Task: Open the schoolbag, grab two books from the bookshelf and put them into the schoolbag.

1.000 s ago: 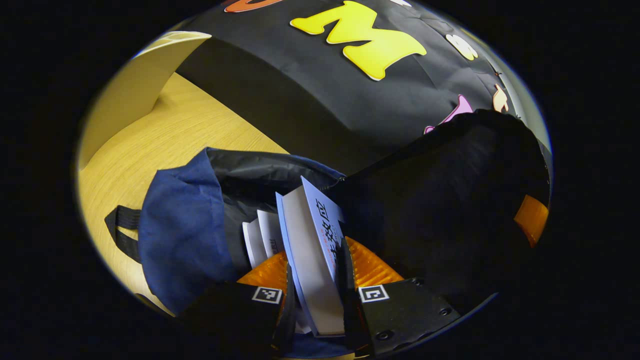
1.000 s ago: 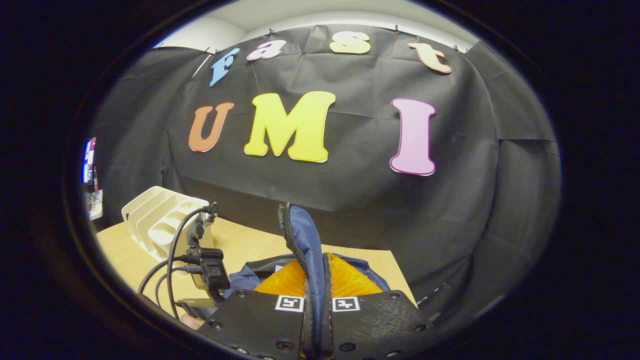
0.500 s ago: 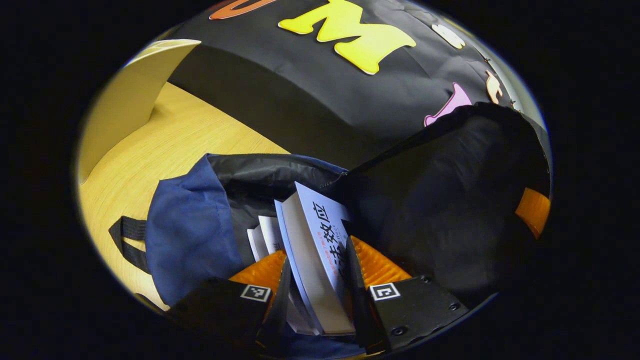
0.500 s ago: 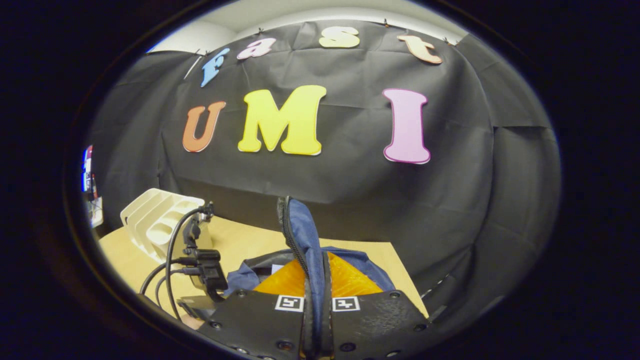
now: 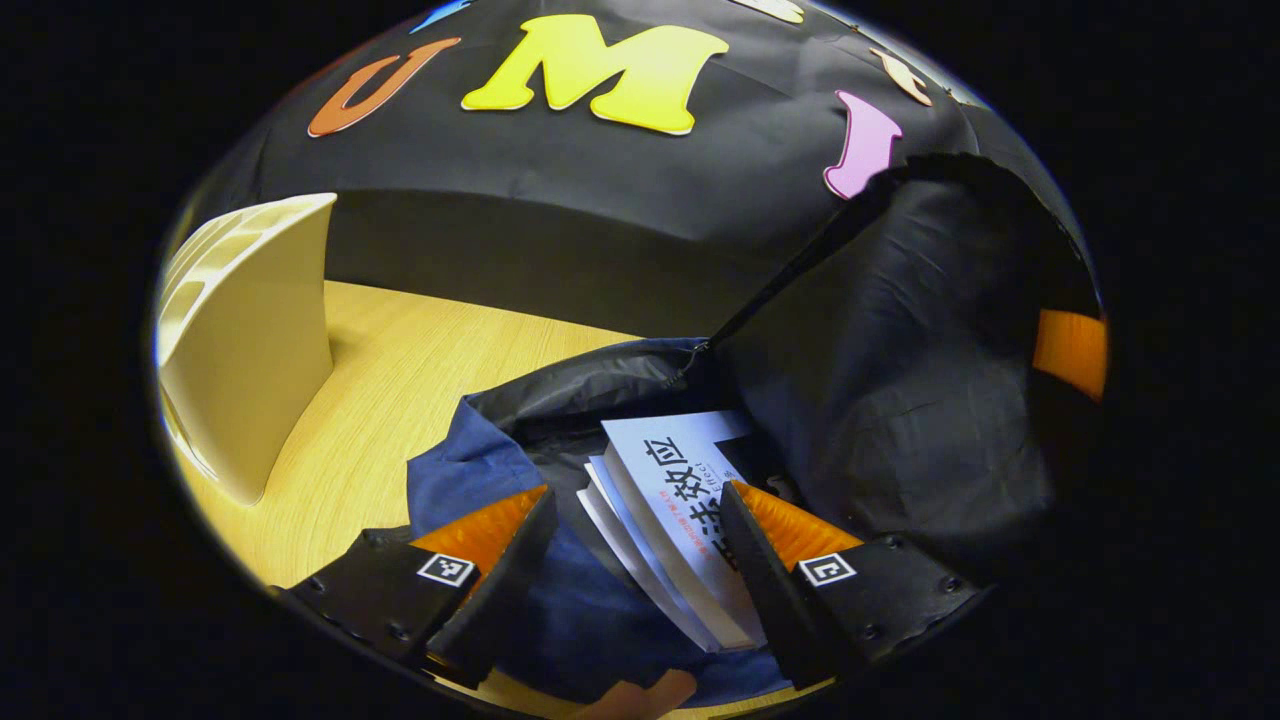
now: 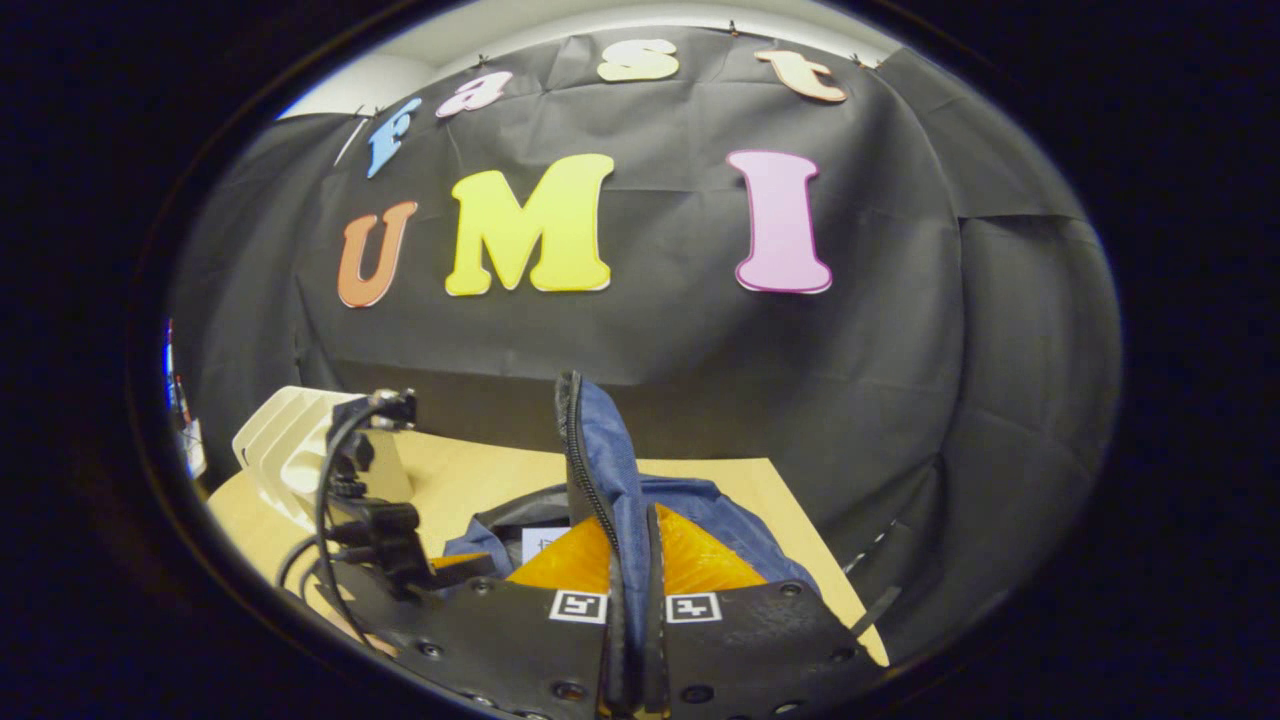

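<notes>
The blue schoolbag (image 5: pixel 470 470) lies open on the wooden table (image 5: pixel 400 380), its dark-lined flap (image 5: pixel 900 380) held upright. A pale blue book (image 5: pixel 680 480) rests slanted inside the opening, on top of a second book (image 5: pixel 600 505) whose white page edges show. My left gripper (image 5: pixel 638 492) stands open over the opening, fingers wide apart on either side of the books. In the right gripper view, my right gripper (image 6: pixel 632 600) is shut on the zipped edge of the flap (image 6: pixel 600 450) and keeps it raised.
The white bookshelf (image 5: pixel 250 330) stands at the left on the table, also in the right gripper view as bookshelf (image 6: pixel 280 450). The left gripper (image 6: pixel 380 520) with its cables is between shelf and bag. A fingertip of a hand (image 5: pixel 635 697) is at the bottom edge.
My left gripper has let go of the pale blue book and opened wide; the book has dropped flatter into the bag. The right gripper still holds the flap, slightly higher.
</notes>
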{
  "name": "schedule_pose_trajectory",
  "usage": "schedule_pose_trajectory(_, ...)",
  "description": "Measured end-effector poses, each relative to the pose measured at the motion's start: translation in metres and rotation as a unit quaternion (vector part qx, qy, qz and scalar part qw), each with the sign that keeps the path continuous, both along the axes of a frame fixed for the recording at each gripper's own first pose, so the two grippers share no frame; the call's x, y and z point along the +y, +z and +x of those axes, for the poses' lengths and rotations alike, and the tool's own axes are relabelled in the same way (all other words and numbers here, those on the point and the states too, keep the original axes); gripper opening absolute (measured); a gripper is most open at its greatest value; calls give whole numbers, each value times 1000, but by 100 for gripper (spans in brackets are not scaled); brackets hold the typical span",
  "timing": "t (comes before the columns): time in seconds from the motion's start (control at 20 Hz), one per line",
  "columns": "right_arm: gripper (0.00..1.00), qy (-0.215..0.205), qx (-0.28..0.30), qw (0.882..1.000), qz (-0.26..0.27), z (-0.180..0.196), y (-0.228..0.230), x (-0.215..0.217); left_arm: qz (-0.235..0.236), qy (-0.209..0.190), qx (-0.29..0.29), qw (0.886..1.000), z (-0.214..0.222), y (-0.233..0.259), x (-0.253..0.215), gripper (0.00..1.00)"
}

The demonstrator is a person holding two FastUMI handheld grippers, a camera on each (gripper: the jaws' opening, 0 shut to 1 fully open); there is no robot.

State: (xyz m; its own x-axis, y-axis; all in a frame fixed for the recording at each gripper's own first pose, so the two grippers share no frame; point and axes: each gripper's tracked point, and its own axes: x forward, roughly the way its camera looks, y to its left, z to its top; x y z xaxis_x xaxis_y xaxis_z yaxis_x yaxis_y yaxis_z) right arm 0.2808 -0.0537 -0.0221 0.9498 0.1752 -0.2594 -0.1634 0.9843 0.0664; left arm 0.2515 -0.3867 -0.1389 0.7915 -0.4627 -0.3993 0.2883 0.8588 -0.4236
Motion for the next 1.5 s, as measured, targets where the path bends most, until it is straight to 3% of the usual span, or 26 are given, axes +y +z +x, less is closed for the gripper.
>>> schedule_pose_trajectory(0.65, 9, -48, 15, 998, -30, -32, -19, -1, 68, 63, -68, 993, -28, 34, 128, 100)
schedule_pose_trajectory(0.85, 19, -99, -5, 995, -30, -44, -11, -20, 87, 81, -93, 989, -47, 51, 158, 100)
schedule_pose_trajectory(1.05, 30, -110, 7, 994, -13, -64, -17, -24, 88, 90, -106, 986, -71, 68, 179, 100)
schedule_pose_trajectory(1.1, 30, -113, 4, 994, -12, -69, -17, -25, 91, 94, -111, 985, -77, 72, 185, 99)
schedule_pose_trajectory(1.15, 24, -112, 3, 994, -12, -75, -15, -24, 93, 97, -115, 984, -83, 75, 192, 99)
schedule_pose_trajectory(1.2, 36, -110, 2, 994, -10, -80, -15, -21, 97, 101, -121, 983, -90, 79, 197, 99)
schedule_pose_trajectory(1.35, 38, -103, -8, 995, -7, -98, -9, -16, 110, 116, -135, 978, -107, 91, 217, 99)
schedule_pose_trajectory(1.4, 48, -103, -13, 995, -9, -103, -8, -15, 112, 121, -139, 976, -114, 93, 224, 99)
schedule_pose_trajectory(1.45, 42, -102, -17, 995, -11, -109, -5, -13, 113, 127, -143, 975, -121, 97, 230, 99)
schedule_pose_trajectory(1.5, 42, -101, -20, 995, -12, -116, -4, -12, 113, 133, -145, 974, -128, 100, 237, 99)
